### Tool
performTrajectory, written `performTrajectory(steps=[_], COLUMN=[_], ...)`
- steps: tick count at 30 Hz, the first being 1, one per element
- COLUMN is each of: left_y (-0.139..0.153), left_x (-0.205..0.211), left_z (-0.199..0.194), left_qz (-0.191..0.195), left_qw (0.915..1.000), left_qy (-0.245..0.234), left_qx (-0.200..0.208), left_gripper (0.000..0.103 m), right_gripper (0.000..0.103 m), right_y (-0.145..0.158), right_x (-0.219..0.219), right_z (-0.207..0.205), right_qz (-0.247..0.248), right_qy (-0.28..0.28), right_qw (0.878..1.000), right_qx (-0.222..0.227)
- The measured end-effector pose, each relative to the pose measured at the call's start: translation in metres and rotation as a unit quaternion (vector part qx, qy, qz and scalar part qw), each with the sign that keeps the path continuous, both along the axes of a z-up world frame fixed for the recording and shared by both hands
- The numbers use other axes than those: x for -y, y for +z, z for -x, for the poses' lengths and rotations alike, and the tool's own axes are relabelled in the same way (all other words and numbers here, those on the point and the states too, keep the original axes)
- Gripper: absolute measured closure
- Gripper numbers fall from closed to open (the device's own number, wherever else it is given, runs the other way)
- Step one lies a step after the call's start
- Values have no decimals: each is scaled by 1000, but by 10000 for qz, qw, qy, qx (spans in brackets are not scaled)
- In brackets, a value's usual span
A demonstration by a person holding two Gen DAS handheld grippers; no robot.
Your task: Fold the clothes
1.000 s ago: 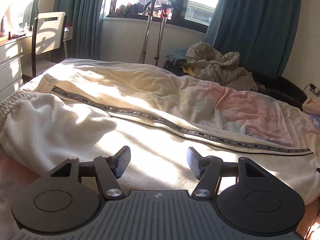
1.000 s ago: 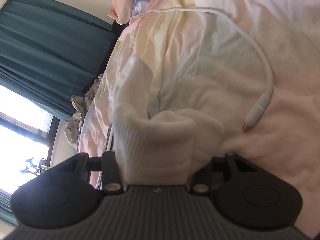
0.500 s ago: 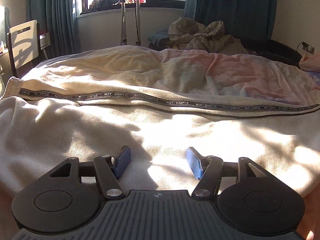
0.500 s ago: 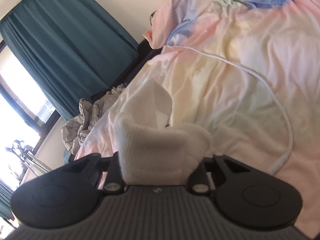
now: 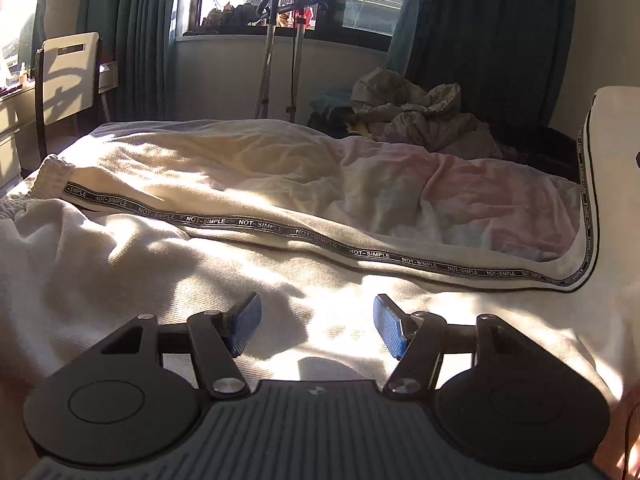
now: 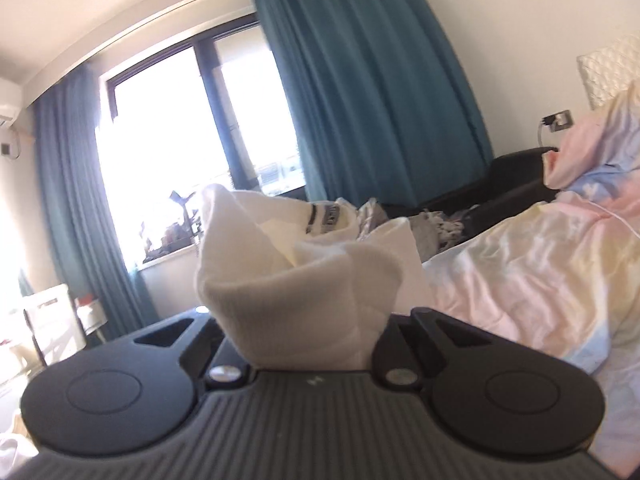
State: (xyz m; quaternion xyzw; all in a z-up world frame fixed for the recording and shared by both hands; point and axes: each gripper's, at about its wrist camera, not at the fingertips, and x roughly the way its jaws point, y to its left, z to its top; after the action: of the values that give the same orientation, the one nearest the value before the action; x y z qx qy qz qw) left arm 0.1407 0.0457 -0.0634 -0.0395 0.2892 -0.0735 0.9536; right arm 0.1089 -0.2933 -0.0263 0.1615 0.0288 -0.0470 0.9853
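Right gripper (image 6: 304,336) lifted cuff higher; trousers (image 5: 200,264) tape reads NOT-SIMPLE

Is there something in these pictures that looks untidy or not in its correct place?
Yes. A crumpled grey garment lies in a heap beyond the bed near the curtain, unfolded. The white sweatpants are wrinkled, and their far leg end is lifted at the right, bunched in the right hand-held gripper. The left hand-held gripper is open above them.
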Motion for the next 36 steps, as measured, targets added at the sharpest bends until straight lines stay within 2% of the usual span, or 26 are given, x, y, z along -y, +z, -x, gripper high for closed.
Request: performTrajectory(steps=[3,6,7,11,16,21,24,27,29,36], left_y=[9,13,14,19,26,28,26,25,23,11], left_x=[-15,-29,-33,-43,-55,-58,-51,-44,-39,-25], left_z=[0,-2,-2,-2,0,5,8,12,14,18], left_qz=[195,435,506,727,969,1060,979,970,977,779], left_qw=[9994,9979,9974,9952,9914,9909,9927,9934,9937,9964], left_qy=[247,445,492,609,771,701,537,324,179,-99], left_qx=[144,169,162,236,413,448,462,526,512,330], left_gripper=[37,37,37,37,37,37,37,37,37,37], right_gripper=[91,91,91,91,91,90,83,71,54,51], right_y=[-29,-68,-75,-68,-55,-86,-92,-86,-81,-51], right_x=[-59,-114,-127,-151,-166,-184,-186,-182,-179,-160], right_z=[-8,-13,-13,-7,7,4,4,9,14,47], right_qz=[427,1021,1241,1585,1562,1575,1554,1530,1517,1372], right_qy=[649,1326,1462,1648,1935,2369,2498,2612,2683,2663], right_qw=[9960,9799,9744,9685,9661,9511,9472,9429,9398,9396], right_qx=[-439,-1086,-1172,-982,-688,-1200,-1277,-1391,-1478,-1654])
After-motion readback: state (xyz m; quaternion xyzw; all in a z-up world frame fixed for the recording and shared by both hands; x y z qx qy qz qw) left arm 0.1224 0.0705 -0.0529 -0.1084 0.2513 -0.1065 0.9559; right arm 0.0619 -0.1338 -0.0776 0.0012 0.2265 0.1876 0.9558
